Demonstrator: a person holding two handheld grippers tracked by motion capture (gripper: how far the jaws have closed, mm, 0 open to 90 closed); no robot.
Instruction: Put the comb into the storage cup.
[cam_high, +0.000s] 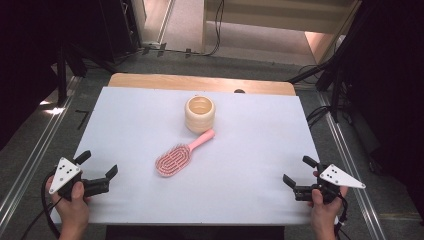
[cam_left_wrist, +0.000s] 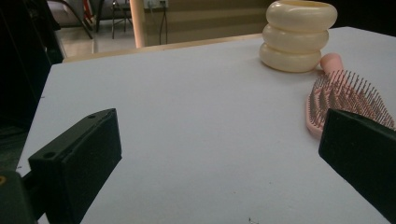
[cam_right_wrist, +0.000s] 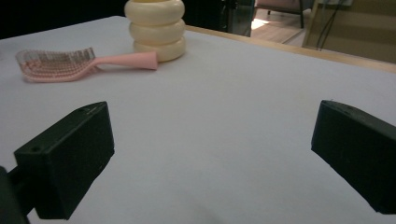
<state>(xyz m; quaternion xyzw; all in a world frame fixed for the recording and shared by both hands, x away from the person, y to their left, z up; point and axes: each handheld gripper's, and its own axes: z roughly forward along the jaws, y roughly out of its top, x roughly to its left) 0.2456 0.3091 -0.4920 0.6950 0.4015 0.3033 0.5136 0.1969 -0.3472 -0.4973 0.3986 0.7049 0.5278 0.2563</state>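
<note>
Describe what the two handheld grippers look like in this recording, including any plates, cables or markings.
Both the left gripper and right gripper are black, each with two blocky, flat-faced fingers bearing small screw holes. Each carries a grey three-cornered plate dotted with dark marks, and a black cable trails from each. No sleeves show.

No readable text, label, brand, number or sign anywhere: none on the pink plastic hairbrush (cam_high: 177, 156), none on the cream ringed cup (cam_high: 200, 113).

White table (cam_high: 150, 115) – grey floor (cam_high: 30, 135), dark surrounds.
</note>
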